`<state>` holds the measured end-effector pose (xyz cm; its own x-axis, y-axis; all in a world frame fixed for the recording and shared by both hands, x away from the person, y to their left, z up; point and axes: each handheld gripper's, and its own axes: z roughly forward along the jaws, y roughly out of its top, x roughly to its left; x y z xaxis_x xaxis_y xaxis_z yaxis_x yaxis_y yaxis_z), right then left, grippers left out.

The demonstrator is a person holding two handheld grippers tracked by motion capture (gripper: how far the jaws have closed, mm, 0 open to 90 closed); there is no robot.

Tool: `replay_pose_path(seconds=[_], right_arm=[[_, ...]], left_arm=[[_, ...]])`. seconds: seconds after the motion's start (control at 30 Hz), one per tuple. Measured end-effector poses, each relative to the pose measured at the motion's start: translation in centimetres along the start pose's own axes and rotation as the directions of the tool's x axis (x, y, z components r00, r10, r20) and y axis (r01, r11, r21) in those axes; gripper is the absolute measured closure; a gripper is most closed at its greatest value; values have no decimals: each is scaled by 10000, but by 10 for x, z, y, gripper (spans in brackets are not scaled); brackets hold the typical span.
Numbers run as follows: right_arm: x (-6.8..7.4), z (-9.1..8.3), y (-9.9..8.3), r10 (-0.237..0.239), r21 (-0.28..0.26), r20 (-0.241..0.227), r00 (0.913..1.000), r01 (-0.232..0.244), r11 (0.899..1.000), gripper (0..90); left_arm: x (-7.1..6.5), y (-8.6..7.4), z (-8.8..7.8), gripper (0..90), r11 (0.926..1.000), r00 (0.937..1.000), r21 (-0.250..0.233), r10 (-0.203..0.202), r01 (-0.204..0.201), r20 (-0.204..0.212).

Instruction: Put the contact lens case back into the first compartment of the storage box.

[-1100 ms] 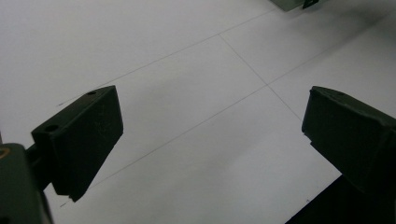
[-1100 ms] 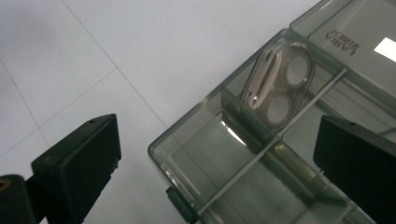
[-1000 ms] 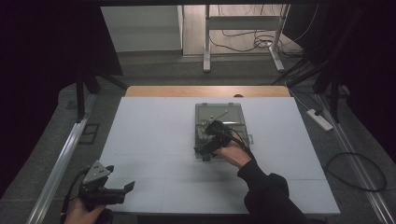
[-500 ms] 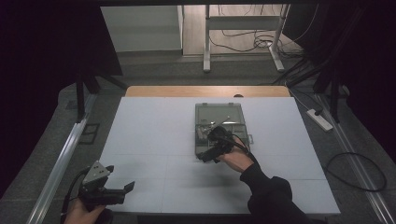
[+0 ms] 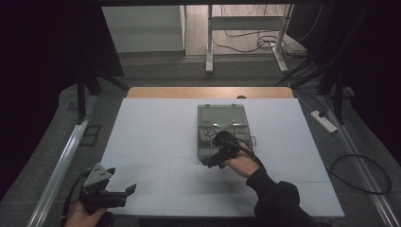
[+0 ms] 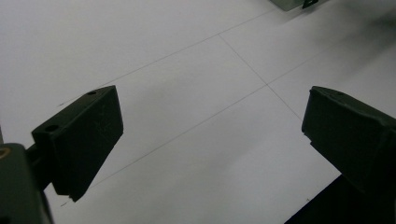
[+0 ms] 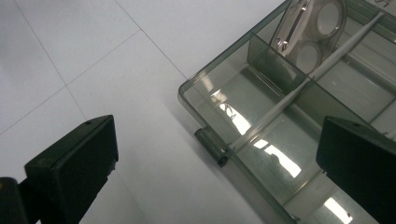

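Here the right gripper [image 5: 208,163], jaws spread wide, is hovering at the near edge of the clear compartment box [image 5: 222,130] lying mid-table. Its dividers, latch [image 7: 211,146] and a shiny metal piece [image 7: 308,28] are showing close up. The left gripper [image 5: 124,193] is hanging open over bare white table [image 6: 187,93], the box's corner cut off.

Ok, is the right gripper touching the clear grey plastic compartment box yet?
Apart. In the right gripper view, the right gripper is open, its jaws hang either side of the clear grey plastic compartment box corner, with gaps showing.
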<state>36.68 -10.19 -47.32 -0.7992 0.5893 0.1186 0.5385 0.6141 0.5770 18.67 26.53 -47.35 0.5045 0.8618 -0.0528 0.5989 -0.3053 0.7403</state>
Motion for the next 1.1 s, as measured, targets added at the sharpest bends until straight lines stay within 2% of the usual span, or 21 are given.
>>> replay_pose_path(seconds=[0.63, 1.1], right_arm=[[-3, -24, -19, 9, -344, 133, 9999, -4, 9994, 0], [-3, -34, -37, 70, -317, 235, 9997, -62, 9995, 0]], left_arm=[[0, 0, 0, 53, 10000, 10000, 8, -14, 14, -12], [0, 0, 0, 54, 10000, 10000, 12, -8, 8, -17]])
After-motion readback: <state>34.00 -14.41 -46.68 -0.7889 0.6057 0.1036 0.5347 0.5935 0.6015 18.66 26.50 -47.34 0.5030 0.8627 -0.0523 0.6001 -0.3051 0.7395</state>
